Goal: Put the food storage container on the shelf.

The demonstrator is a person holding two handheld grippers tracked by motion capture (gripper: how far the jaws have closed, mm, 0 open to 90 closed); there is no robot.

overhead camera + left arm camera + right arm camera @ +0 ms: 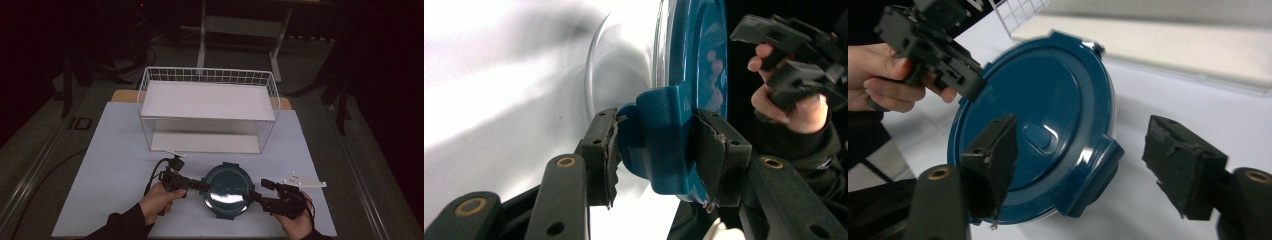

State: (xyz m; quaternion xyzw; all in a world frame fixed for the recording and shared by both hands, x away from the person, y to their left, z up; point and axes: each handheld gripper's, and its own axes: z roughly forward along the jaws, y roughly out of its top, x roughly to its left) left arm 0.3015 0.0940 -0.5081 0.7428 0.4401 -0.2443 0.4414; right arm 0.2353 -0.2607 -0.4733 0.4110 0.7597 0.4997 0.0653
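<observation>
Gripping a side tab of the round blue lid [684,100], the left tongs [196,185] have their jaws closed tight on that tab, with the lid lying on the white desk [115,165] between the two tongs. To the right of the lid, the right tongs [1078,165] stand wide open, jaws on either side of another tab without touching it. Beyond both tongs, a white wire rack [207,107] sits farther back on the desk.

Round container [226,189], blue lid, on table
</observation>
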